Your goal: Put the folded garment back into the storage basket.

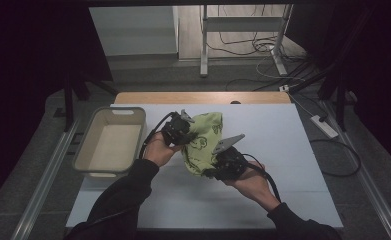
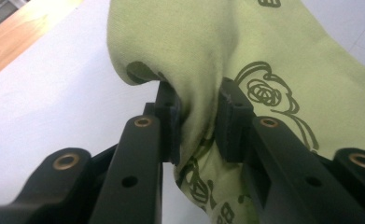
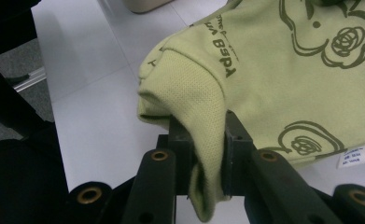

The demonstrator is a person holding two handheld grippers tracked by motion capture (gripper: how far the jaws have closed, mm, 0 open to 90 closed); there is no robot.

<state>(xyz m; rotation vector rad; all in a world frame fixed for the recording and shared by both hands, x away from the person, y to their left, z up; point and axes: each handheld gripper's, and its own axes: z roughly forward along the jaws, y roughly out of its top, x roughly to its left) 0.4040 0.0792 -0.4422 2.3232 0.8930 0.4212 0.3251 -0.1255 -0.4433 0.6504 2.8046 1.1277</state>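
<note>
Both grippers pinch the green cloth (image 1: 201, 141), held above the table (image 1: 293, 165)'s middle, left gripper (image 1: 179, 131) at its 10 o'clock edge, right gripper (image 1: 223, 165) at its 5 o'clock edge, with the bin (image 1: 90, 150) toward 9 o'clock, nearer the left.

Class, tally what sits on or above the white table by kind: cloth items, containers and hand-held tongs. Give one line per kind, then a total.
Light green printed cloth garment: 1
Beige rectangular plastic tub: 1
Black two-jaw tongs, left tongs and right tongs, both clamped on the garment: 2
Total: 4
</note>
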